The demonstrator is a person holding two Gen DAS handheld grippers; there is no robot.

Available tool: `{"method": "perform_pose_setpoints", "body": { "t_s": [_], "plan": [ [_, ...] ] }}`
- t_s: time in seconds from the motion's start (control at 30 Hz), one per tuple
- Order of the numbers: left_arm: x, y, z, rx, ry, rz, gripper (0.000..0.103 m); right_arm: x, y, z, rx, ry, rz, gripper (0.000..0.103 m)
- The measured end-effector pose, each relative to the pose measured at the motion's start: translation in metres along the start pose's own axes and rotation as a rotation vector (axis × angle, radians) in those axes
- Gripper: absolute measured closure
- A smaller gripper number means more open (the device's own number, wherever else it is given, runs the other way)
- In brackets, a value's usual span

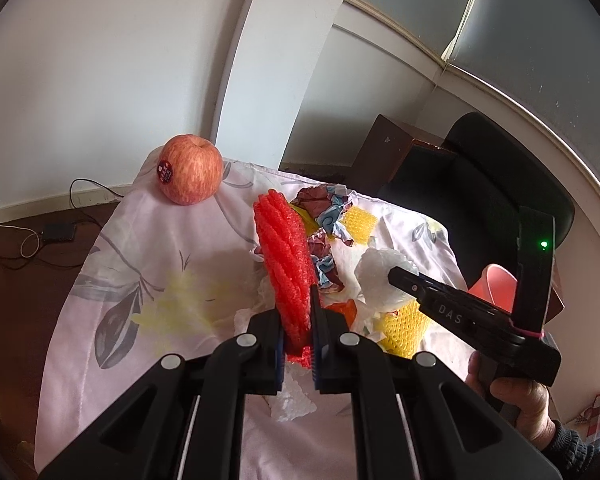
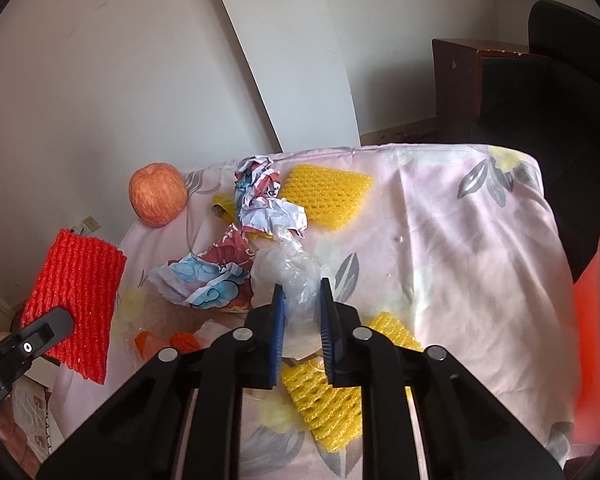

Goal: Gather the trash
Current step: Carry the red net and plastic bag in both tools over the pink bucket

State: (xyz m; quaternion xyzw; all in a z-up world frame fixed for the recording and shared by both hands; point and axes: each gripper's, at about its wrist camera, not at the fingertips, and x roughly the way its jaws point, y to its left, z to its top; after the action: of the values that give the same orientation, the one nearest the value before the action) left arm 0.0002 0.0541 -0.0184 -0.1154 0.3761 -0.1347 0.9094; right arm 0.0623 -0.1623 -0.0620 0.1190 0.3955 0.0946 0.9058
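**Trash half gathered: both grippers loaded, a litter of scraps left**

Trash lies across the flowered cloth [image 2: 460, 248], and two pieces are already in hand. The left gripper [image 1: 298, 336] is nearly closed on a red foam net [image 1: 286, 264], which stands up between its pads and clear of the cloth. The right gripper [image 2: 302, 320] is pinched onto a crumpled clear plastic bag [image 2: 290, 276]; from the left wrist view that bag hangs as a white wad at its tip.

Judging by what remains, the job is partway done. Just ahead of the right gripper sit two crumpled printed papers, one nearer [image 2: 208, 280] and one farther [image 2: 264, 200]. I count three yellow foam nets: one far ahead [image 2: 326, 194], one directly under the right jaws [image 2: 324, 404], one just to their right [image 2: 392, 330]. Small orange scraps [image 2: 168, 342] lie to the left of the jaws. One apple [image 2: 158, 194] sits at the far left corner; likely not trash.

A pink bin [image 2: 598, 320] shows at the right edge, probably the drop point. Neither held piece has reached it yet.
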Motion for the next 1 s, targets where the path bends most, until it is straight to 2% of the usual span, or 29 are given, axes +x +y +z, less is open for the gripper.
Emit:
{"method": "perform_pose_setpoints", "body": {
  "t_s": [0.37, 0.53, 0.8, 1.0],
  "plan": [
    [0.004, -0.031, -0.003, -0.02, -0.003, 0.049, 0.094, -0.066, -0.006, -0.014, -0.015, -0.103, -0.059, 0.087],
    [0.013, -0.048, -0.007, -0.022, 0.01, 0.073, 0.094, -0.081, -0.017, -0.027, -0.01, -0.104, -0.081, 0.087],
    [0.02, -0.084, -0.008, 0.044, -0.003, 0.107, 0.094, -0.098, -0.034, -0.037, 0.001, -0.127, -0.093, 0.087],
    [0.026, -0.113, -0.009, 0.092, -0.006, 0.09, 0.094, -0.117, -0.048, -0.037, 0.02, -0.166, -0.127, 0.087]
  ]
}}
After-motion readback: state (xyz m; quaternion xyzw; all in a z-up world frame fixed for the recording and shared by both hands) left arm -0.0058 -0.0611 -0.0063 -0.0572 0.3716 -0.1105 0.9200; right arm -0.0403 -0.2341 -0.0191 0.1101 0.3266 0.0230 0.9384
